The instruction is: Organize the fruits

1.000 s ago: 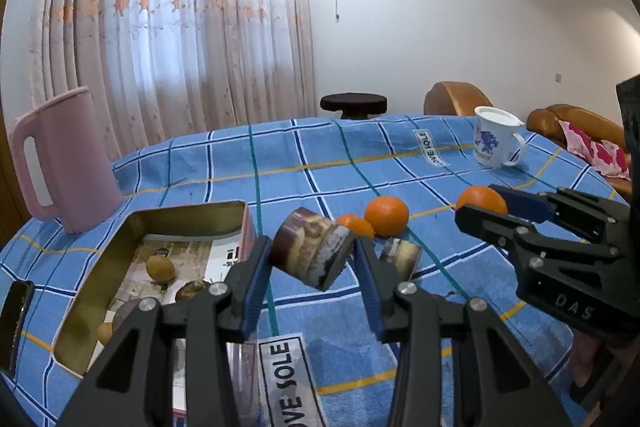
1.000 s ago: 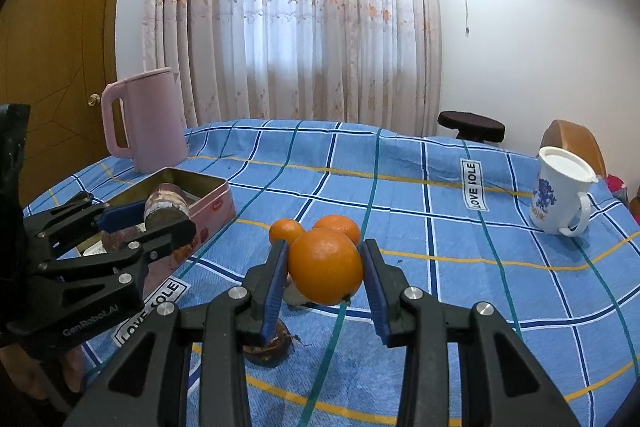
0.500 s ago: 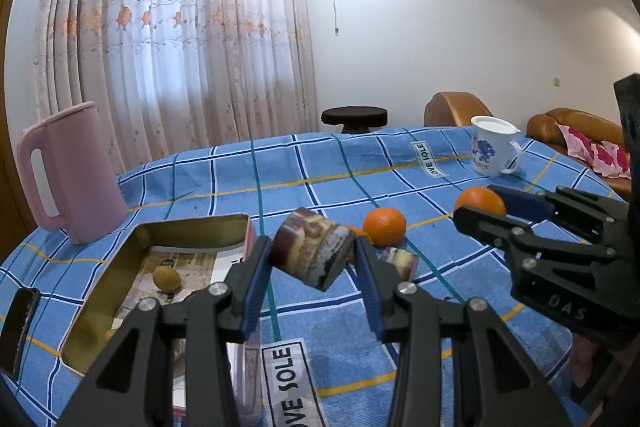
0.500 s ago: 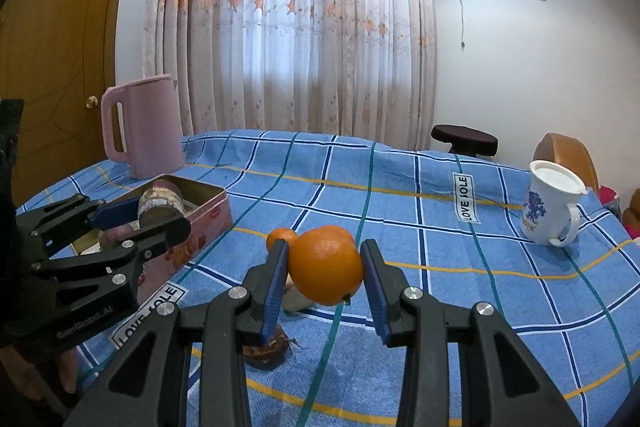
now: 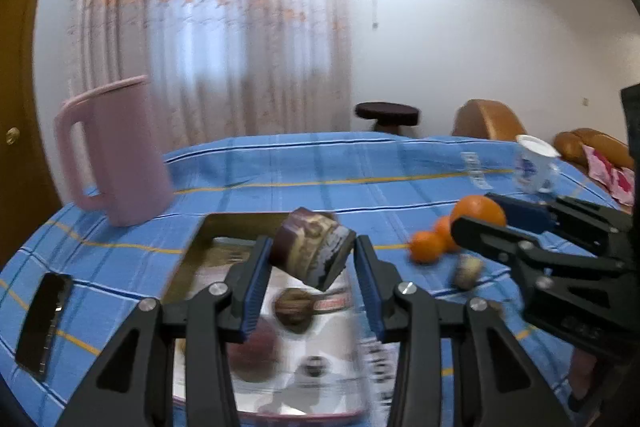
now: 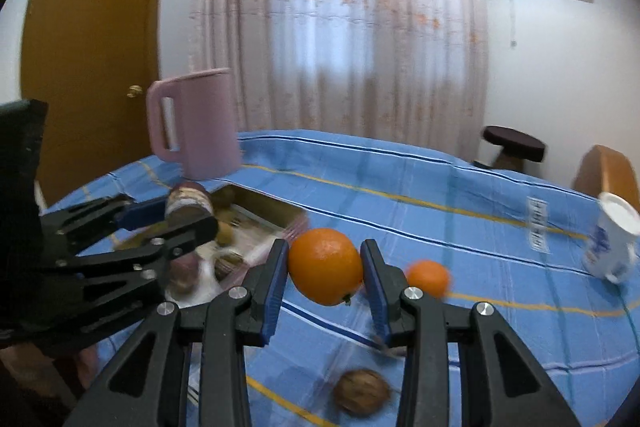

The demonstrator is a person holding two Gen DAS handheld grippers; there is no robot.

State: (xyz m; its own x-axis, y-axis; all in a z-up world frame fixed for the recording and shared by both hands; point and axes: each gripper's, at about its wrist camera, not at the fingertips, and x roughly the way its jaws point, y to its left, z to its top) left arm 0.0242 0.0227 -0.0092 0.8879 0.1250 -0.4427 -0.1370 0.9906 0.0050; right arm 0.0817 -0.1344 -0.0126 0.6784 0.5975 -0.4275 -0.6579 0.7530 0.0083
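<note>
1. Left wrist view: my left gripper [image 5: 312,259] is clamped on a brown-and-cream cut fruit piece [image 5: 314,251], held tilted in the air above the open gold tin [image 5: 192,255].
2. Same view: inside the tin lie a walnut-like brown fruit [image 5: 294,309] and a blurred reddish one [image 5: 256,351]. A pink jug [image 5: 116,155] stands behind the tin; a dark phone [image 5: 42,323] lies left of it on the blue checked cloth [image 5: 320,167].
3. Same view: my right gripper [image 5: 486,217] enters from the right, gripping an orange [image 5: 478,211]. Two smaller oranges [image 5: 434,245] sit on the cloth beyond it.
4. Right wrist view: my right gripper [image 6: 325,267] pinches the orange [image 6: 325,266] off the cloth, just right of the tin [image 6: 272,213].
5. Same view: one small orange [image 6: 427,278] rests beside it, a brown nut [image 6: 362,397] lies below, and a white mug [image 6: 612,243] stands far right.
</note>
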